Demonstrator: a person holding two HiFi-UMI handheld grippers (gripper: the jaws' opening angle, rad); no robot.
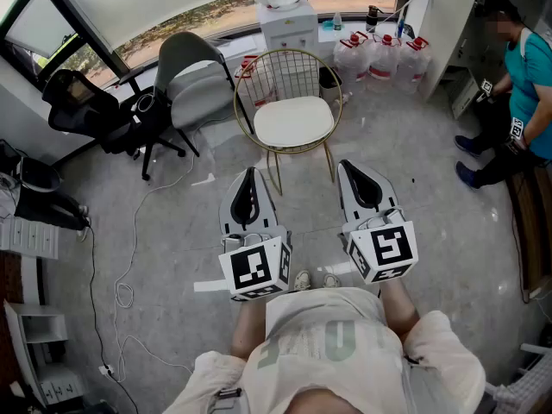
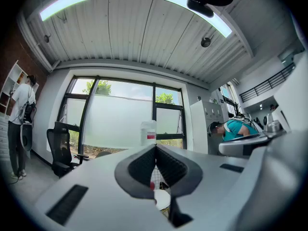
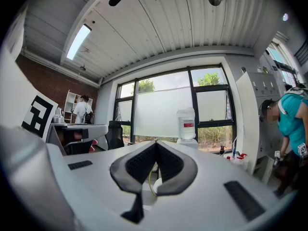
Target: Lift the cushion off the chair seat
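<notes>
Left gripper (image 1: 250, 176) jaws together with nothing between, right gripper (image 1: 348, 167) likewise closed and empty, both level, side by side, white cushion (image 1: 293, 121) flat on wire chair (image 1: 244, 89) seat, ahead of both tips, untouched

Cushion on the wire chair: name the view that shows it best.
Head view: the whole white cushion lies unobstructed on the chair seat. Both gripper views show only a white sliver of it past their shut jaws.

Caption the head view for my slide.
Left gripper and right gripper, both shut, face a wire chair holding its white cushion.
</notes>
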